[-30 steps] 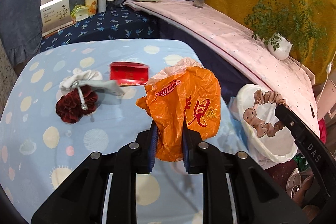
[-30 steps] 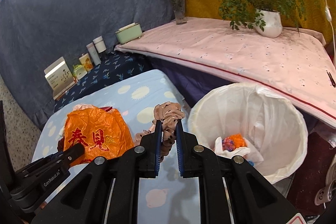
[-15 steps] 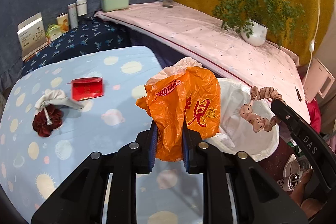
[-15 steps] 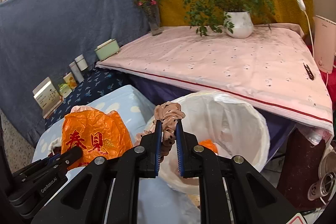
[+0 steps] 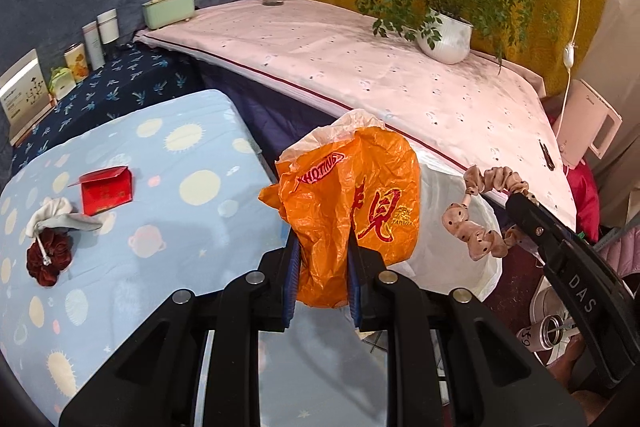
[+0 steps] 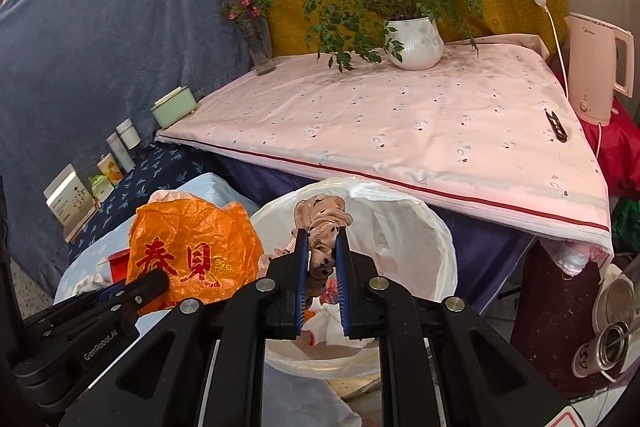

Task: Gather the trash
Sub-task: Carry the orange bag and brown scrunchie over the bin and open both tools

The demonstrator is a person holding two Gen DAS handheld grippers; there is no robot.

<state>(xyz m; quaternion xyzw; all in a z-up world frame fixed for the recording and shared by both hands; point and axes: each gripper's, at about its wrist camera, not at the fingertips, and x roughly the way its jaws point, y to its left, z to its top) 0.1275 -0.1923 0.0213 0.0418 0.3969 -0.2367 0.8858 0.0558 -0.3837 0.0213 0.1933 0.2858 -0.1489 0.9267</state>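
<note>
My left gripper (image 5: 322,251) is shut on a crumpled orange plastic bag (image 5: 352,203) with red lettering, held in the air at the right edge of the blue table. The same orange bag (image 6: 192,251) shows at the left in the right wrist view. My right gripper (image 6: 322,247) is shut on a beige dotted scrunchie (image 6: 322,223), held over the white-lined trash bin (image 6: 420,235). In the left wrist view that scrunchie (image 5: 474,231) hangs over the bin liner (image 5: 452,255). Some trash lies in the bin's bottom.
On the blue patterned table (image 5: 120,227) lie a red envelope (image 5: 106,189), a dark red scrunchie (image 5: 48,259) and a white cloth (image 5: 60,217). A pink-covered table (image 6: 400,115) with a potted plant (image 6: 414,41) and a kettle (image 6: 598,67) stands behind the bin. A can (image 6: 608,343) sits at the right.
Both grippers have swung right, away from the blue table and toward the bin. The scrunchie now hangs over the bin's opening, and the orange bag has reached the bin's left rim.
</note>
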